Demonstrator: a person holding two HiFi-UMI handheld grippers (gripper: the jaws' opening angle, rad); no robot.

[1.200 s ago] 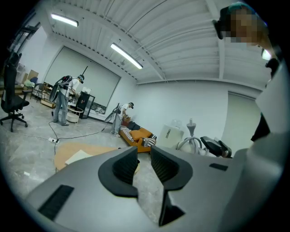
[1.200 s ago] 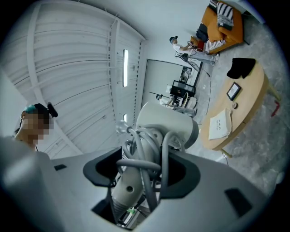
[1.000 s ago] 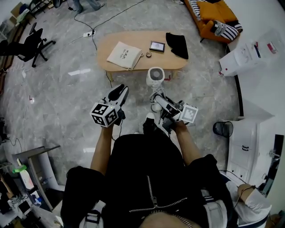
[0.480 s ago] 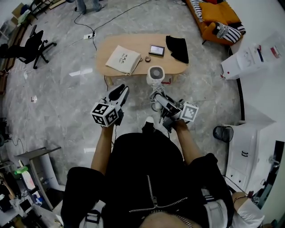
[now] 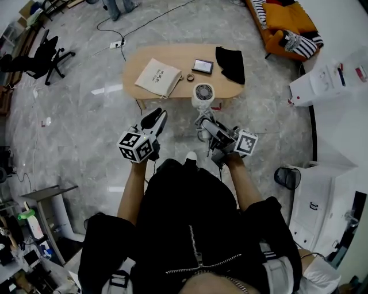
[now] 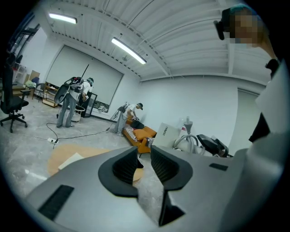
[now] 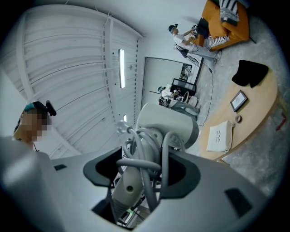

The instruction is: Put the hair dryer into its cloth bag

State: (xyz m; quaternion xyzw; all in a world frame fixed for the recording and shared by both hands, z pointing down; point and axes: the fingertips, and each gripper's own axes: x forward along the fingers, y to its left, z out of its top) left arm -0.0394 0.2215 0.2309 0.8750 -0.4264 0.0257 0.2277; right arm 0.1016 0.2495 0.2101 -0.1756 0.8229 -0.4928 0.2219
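Well, cloth bag flat (on table).

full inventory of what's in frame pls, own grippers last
oval light-wood low table: 1, tan, on the floor ahead
flat cream cloth bag: 1, cream, table's left part
small dark framed panel: 1, dark, table centre
folded black cloth: 1, black, table's right end
white hair dryer with wound grey cord: 1, white, held in front of the table
orange sofa: 1, orange, top right
black office chair: 1, black, far left
black waste bin: 1, black, right floor
left gripper: 1, grey and black, jaws apart, empty
right gripper: 1, grey and black, clamped on the hair dryer
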